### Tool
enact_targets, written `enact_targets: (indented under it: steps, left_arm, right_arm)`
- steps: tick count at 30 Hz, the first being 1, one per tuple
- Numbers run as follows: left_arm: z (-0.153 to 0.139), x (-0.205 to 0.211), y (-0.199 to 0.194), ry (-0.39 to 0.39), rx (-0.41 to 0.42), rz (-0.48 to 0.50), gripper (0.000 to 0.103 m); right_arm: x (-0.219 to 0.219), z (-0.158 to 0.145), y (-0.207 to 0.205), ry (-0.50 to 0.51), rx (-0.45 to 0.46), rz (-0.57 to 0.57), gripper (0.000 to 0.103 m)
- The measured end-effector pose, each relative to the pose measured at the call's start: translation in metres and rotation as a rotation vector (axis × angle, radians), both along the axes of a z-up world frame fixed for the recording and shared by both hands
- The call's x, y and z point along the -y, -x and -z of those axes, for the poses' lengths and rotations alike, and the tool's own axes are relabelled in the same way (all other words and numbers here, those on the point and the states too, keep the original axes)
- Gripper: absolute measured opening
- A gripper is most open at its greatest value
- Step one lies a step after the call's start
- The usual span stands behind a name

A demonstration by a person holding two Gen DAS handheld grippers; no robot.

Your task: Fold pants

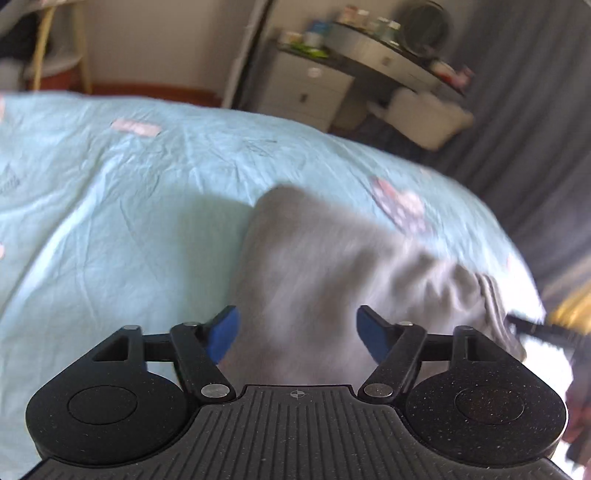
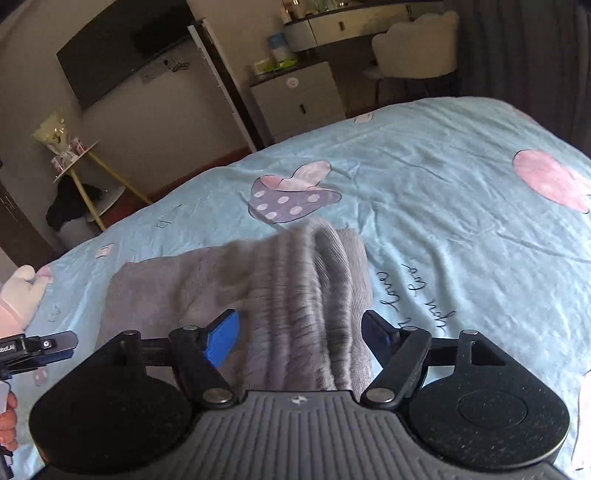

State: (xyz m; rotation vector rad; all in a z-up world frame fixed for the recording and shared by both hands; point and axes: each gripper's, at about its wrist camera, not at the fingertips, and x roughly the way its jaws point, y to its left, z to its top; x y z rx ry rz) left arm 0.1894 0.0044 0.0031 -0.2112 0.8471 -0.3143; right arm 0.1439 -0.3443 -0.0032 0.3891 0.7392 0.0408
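Surface: you are working over a bed covered by a light blue sheet [image 2: 443, 192], creased all over, printed with pink shapes, a polka-dot bow figure [image 2: 291, 195] and a line of cursive script [image 2: 417, 302].
Pants: the grey pants [image 2: 288, 295] lie bunched on the sheet right in front of both your grippers; the right wrist view shows the ribbed waistband [image 2: 306, 302] gathered into ridges, the left wrist view shows the fabric blurred.
Left gripper: your left gripper [image 1: 297, 334] has its blue-padded fingers spread wide, with grey cloth in the gap between them; neither pad visibly presses the cloth.
Right gripper: your right gripper [image 2: 299, 338] is likewise spread apart, the ribbed band lying between the fingers, not pinched.
Room, far side: beyond the bed's edge stand a white drawer cabinet [image 2: 299, 99], a curved dressing table [image 2: 354, 22] with bottles on top, and a white fluffy chair [image 2: 417, 48].
Room, wall: a dark flat screen [image 2: 122, 48] hangs on the beige wall; below it a yellow-legged tiered stand [image 2: 85, 173] holds a wrapped bouquet.
Room, right: dark grey curtains [image 1: 535, 122] hang beside the dressing table.
Edge of view: your left gripper's tip also shows at the left border of the right wrist view.
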Motion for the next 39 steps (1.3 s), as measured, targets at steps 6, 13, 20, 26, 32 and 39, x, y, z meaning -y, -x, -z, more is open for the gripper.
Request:
enact_targets:
  steps: [6, 13, 20, 26, 32, 39]
  left_arm:
    - [0.044, 0.01, 0.043, -0.099, -0.026, -0.019, 0.084]
    - [0.041, 0.021, 0.056, -0.22, 0.018, 0.05, 0.084]
    - [0.006, 0.021, 0.056, -0.284, 0.135, 0.103, 0.081]
    - [-0.014, 0.042, -0.008, -0.282, 0.181, 0.082, 0.083]
    - [0.008, 0.073, -0.078, -0.4, 0.171, 0.046, 0.084]
    - [0.033, 0.055, -0.093, -0.373, 0.115, -0.018, 0.097]
  right_arm:
    - [-0.023, 0.022, 0.035, 0.082, 0.019, 0.049, 0.081]
    - [-0.024, 0.044, 0.039, 0.174, -0.035, 0.012, 0.087]
    - [-0.054, 0.005, 0.051, 0.382, 0.04, 0.029, 0.088]
    - [-0.086, -0.023, 0.007, 0.389, 0.203, -0.05, 0.067]
    - [-0.086, 0.018, -0.063, 0.481, 0.057, -0.067, 0.006]
    - [-0.05, 0.035, -0.06, 0.421, 0.095, -0.082, 0.0]
